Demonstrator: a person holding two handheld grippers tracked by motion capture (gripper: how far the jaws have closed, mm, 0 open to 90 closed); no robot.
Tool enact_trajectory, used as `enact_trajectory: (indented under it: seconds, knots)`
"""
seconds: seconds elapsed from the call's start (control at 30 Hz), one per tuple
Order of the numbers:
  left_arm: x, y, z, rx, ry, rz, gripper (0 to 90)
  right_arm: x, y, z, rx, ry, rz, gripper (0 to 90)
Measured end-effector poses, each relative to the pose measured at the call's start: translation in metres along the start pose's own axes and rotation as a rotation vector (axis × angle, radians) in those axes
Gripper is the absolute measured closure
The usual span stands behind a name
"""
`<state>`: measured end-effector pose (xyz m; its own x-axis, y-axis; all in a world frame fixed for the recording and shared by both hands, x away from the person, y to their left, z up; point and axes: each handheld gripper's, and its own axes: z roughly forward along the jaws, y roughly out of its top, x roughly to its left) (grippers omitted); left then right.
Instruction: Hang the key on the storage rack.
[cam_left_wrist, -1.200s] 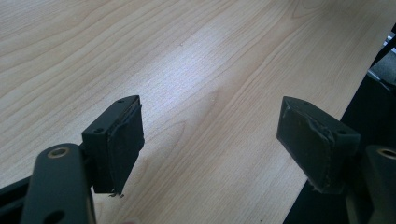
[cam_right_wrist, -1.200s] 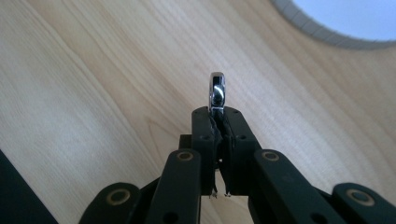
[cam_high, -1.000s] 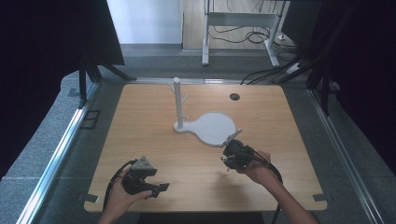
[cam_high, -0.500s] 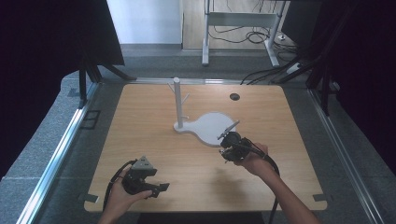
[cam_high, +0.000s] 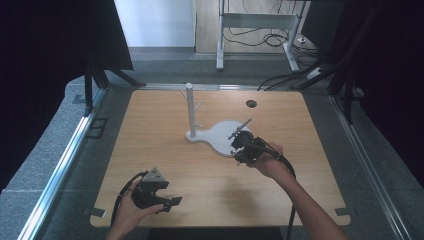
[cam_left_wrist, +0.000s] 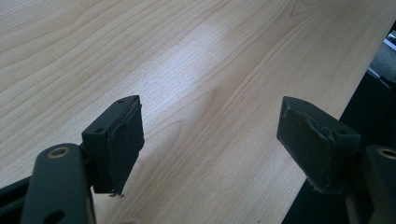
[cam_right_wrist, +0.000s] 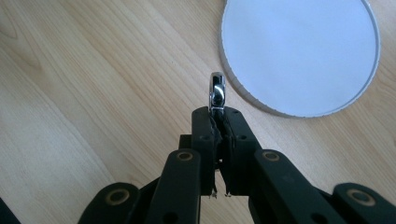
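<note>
my right gripper pinches a thin shiny metal piece, maybe a spoon handle or a ring seen edge-on; i cannot tell which. in the right gripper view the two black jaws are pressed together on it, and the bright rounded end stands out just beyond the tips, toward 12 o'clock. in the high view a thin stick of the same piece points up and away from the gripper, toward 1 o'clock. it hangs over the near edge of the white base plate, which belongs to the white stand with small pegs at the middle of the table. the stand is at about 10 o'clock from my right hand.

my left gripper rests low at the near left part of the table, at about 8 o'clock from the stand. its jaws are spread wide and nothing is between them; under them i see bare wood.

i judge the step is to carry the metal piece to the stand, maybe to hang it on a peg. to do it well, i keep the pinch firm, because the piece is thin and smooth and can turn between the pads. i lift it clear of the plate, move slowly toward 10 o'clock, and keep it level with the peg before i let go. the left gripper can hold the base plate if the stand begins to tip.
</note>
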<state>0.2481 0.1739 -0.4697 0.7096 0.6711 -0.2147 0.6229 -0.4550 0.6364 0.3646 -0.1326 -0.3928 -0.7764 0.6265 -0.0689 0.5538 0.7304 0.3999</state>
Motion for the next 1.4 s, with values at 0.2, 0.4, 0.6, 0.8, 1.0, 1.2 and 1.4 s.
enact_trajectory:
  seconds: [0.2,0.4,0.6,0.8,1.0,1.2,1.4]
  knots:
    - [0.000,0.000,0.000,0.000,0.000,0.000,23.3,-0.001,0.007,0.002,-0.003,-0.005,-0.005,84.6]
    - [0.000,0.000,0.000,0.000,0.000,0.000,23.3,-0.001,0.013,0.003,0.000,0.003,-0.007,84.6]
    - [0.000,0.000,0.000,0.003,0.000,0.003,23.4,0.001,0.017,0.005,0.008,0.009,-0.012,84.6]
    - [0.001,0.000,-0.001,0.001,0.001,0.005,23.3,-0.004,0.022,0.007,0.002,0.010,-0.006,84.6]
    - [0.001,0.000,-0.001,0.002,0.002,0.004,23.3,-0.003,0.029,0.005,-0.008,0.005,-0.009,84.6]
    - [0.001,0.000,-0.002,-0.003,0.000,0.003,23.3,-0.006,0.040,0.003,-0.024,0.012,0.004,84.6]
    - [0.002,0.000,-0.001,-0.005,-0.001,-0.001,23.3,-0.007,0.047,0.004,-0.027,0.016,0.010,84.6]
